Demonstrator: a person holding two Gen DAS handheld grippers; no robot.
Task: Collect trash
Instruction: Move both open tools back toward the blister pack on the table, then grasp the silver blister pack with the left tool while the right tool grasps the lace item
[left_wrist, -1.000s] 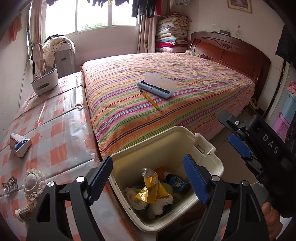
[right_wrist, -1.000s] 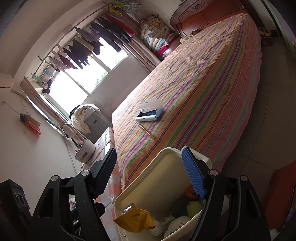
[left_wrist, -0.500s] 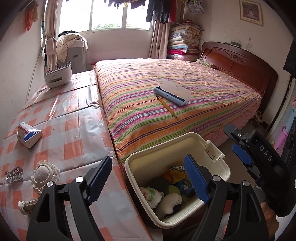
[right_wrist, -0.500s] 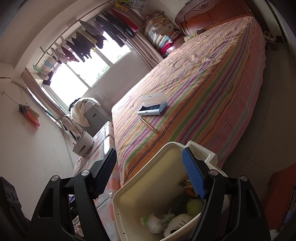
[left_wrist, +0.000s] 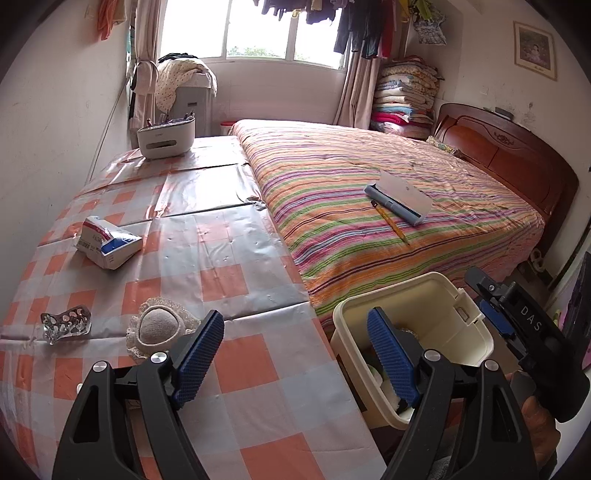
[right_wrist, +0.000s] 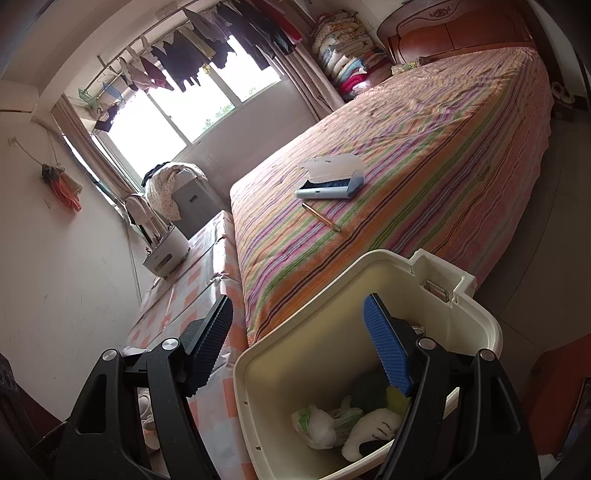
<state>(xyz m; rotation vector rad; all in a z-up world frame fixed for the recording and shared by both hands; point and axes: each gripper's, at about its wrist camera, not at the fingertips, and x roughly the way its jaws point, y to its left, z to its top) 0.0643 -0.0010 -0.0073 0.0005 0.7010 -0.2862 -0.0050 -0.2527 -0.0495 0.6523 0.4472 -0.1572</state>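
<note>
My left gripper is open and empty above the near edge of the checked table. On that table lie a crumpled white carton, a clear plastic scrap and a round lace-edged pad. A cream bin stands to the right, between table and bed, with trash inside. My right gripper hangs open and empty over the bin, above a white bag and a white plush piece. The left wrist view also shows the right gripper, beyond the bin.
A striped bed holds a pencil and an open blue pencil case. A white holder stands at the table's far end. A wall runs along the left, and the wooden headboard is far right.
The left gripper swung left, from over the bin to over the table. A yellow wrapper seen on top of the trash is out of sight now. The right gripper shifted slightly; both stayed open.
</note>
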